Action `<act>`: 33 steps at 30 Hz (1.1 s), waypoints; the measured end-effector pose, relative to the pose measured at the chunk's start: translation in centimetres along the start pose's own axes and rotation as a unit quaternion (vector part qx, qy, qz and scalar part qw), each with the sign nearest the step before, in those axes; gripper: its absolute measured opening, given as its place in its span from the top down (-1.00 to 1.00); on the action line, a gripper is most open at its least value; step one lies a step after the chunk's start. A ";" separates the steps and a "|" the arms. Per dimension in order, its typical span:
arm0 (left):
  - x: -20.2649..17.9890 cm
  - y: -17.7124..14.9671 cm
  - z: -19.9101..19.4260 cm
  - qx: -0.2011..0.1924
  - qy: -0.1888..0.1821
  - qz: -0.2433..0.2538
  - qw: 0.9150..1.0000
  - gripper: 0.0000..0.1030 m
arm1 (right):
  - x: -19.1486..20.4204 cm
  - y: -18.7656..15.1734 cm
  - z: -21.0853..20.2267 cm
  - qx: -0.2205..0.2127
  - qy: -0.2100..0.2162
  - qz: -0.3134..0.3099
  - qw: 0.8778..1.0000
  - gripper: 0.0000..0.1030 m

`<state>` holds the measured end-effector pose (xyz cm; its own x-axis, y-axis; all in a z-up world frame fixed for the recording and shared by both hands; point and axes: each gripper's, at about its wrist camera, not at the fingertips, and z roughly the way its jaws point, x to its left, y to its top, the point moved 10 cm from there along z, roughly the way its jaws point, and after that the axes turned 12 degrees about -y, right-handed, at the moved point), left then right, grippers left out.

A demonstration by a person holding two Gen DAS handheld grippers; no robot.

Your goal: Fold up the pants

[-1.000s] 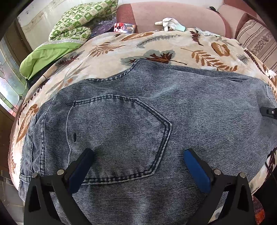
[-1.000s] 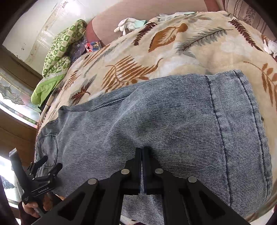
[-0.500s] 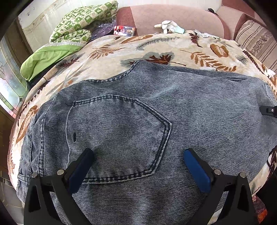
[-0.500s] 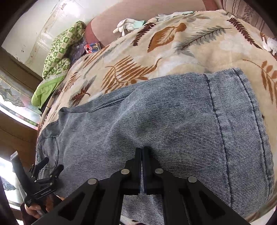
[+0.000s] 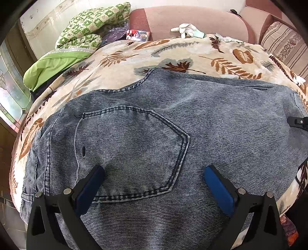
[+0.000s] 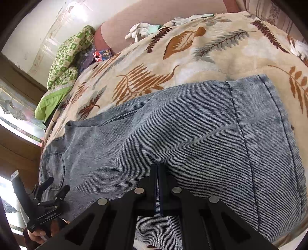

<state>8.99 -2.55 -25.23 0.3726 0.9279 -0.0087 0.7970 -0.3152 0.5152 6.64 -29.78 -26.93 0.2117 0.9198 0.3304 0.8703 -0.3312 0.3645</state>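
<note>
Blue-grey denim pants [image 5: 192, 123] lie folded on a leaf-patterned blanket [image 5: 173, 52], back pocket [image 5: 130, 146] up. My left gripper [image 5: 154, 178] is open and empty, its blue pads hovering over the pocket end. It also shows in the right wrist view [image 6: 52, 184] at the lower left, over the waist end. My right gripper [image 6: 158, 169] is shut, its fingers pressed together on the near edge of the pants [image 6: 192, 138]. Its tip shows at the right edge of the left wrist view [image 5: 298, 122].
A green patterned quilt [image 5: 86, 28] lies at the back left. White gloves [image 5: 186, 30] and a small red packet [image 5: 137, 35] lie by the pink sofa back [image 5: 192, 17]. A striped cushion [image 5: 284, 42] is at the back right.
Both cameras have shifted only slightly. The left gripper has edged a little along the waist end; the right gripper stays shut on the pants.
</note>
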 end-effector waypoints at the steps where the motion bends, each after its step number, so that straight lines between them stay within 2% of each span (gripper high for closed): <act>1: -0.3 0.1 -0.2 0.003 -0.006 0.004 1.000 -1.00 | -0.1 0.0 0.0 0.001 0.006 0.008 1.000 0.93; 4: -1.5 1.0 -1.3 -0.008 -0.035 0.020 0.999 -1.00 | -0.4 0.0 -0.8 0.005 0.024 0.031 0.999 0.91; 8: -3.4 2.8 -3.4 -0.037 -0.060 0.046 0.996 -1.00 | -0.4 0.3 -4.7 -0.066 0.057 0.035 0.996 0.89; 11: -4.6 3.7 -4.1 -0.046 -0.074 0.063 0.994 -1.00 | -1.1 -0.4 -7.6 -0.091 0.114 0.073 0.987 0.89; 16: -6.4 4.6 -3.7 -0.040 -0.093 0.072 0.992 -1.00 | -2.3 -2.5 -10.7 -0.094 0.159 0.118 0.976 0.83; 18: -7.1 4.3 -3.0 -0.025 -0.096 0.079 0.992 -1.00 | -2.6 -3.6 -11.3 -0.078 0.179 0.137 0.971 0.58; 19: -7.4 4.0 -2.7 -0.018 -0.095 0.081 0.992 -1.00 | -3.0 -3.9 -11.5 -0.076 0.183 0.150 0.969 0.26; 20: -7.6 3.8 -2.3 -0.011 -0.095 0.084 0.992 -1.00 | -3.6 -4.2 -11.8 -0.077 0.180 0.164 0.967 -0.27; 21: -7.8 3.5 -2.0 -0.005 -0.096 0.086 0.992 -1.00 | -4.2 -4.4 -12.0 -0.080 0.178 0.180 0.964 -0.44; 22: -7.9 3.2 -1.6 0.002 -0.097 0.088 0.991 -1.00 | -4.7 -4.5 -12.2 -0.082 0.179 0.196 0.961 -0.50; 26: -8.3 2.4 -0.8 0.014 -0.105 0.089 0.990 -1.00 | -6.3 -5.6 -11.4 -0.053 0.187 0.255 0.947 -0.50; 28: -8.3 2.4 -0.7 0.012 -0.107 0.091 0.990 -1.00 | -7.1 -6.6 -10.5 -0.032 0.176 0.277 0.944 -0.50; 31: -8.5 2.6 -0.5 0.012 -0.107 0.091 0.990 -1.00 | -7.9 -7.8 -8.9 -0.006 0.190 0.316 0.929 -0.50; 33: -8.4 2.6 -0.4 0.015 -0.105 0.090 0.990 -1.00 | -8.7 -8.1 -7.5 -0.002 0.181 0.337 0.924 -0.50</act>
<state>7.76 -11.08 -23.50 0.5977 0.7955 -0.0996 0.7218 -0.4799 0.4987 -5.62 -36.68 -26.21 0.5422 0.3732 0.7528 0.5929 -0.8048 -0.0282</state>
